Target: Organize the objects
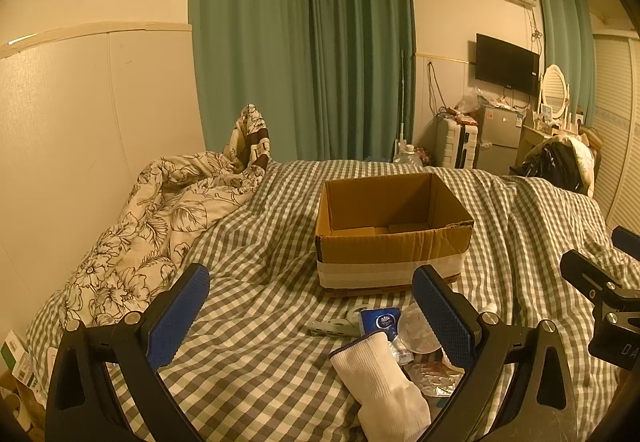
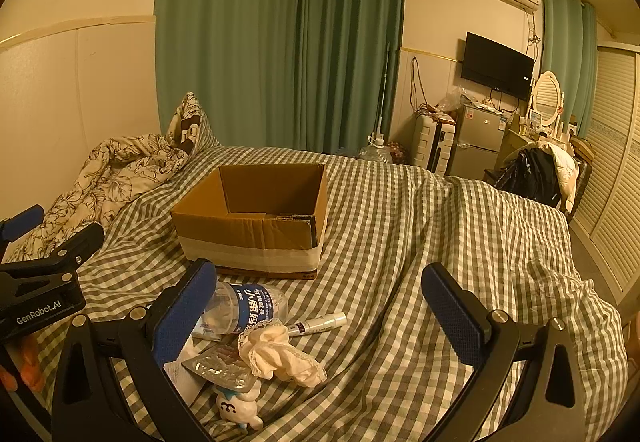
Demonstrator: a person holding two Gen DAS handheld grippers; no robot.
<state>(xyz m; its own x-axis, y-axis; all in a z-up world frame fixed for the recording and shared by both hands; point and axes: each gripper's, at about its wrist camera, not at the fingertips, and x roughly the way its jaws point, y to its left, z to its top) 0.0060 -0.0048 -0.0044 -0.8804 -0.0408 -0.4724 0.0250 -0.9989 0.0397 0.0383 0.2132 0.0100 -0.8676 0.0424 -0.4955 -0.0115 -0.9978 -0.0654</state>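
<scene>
1. The left tool (image 1: 310,316) stood wide open with nothing between its blue pads, held over the near part of the bed (image 1: 260,242).
2. The right tool (image 2: 320,316) was equally wide open and gripped nothing.
3. A pile of small items lay on the checked bedsheet, near the right finger of the left tool and the left finger of the right tool.
4. The pile held a white sock (image 1: 380,374), a crushed plastic water bottle (image 2: 248,308) with a blue label, a white pen-like tube (image 2: 318,323), a crumpled cream cloth (image 2: 280,356), a silver blister pack (image 2: 224,368) and a small white figure (image 2: 238,408).
5. An open cardboard box (image 2: 252,226), banded with pale tape, sat on the bed just beyond the pile.
6. A floral quilt (image 1: 160,218) lay bunched at the far left.
</scene>
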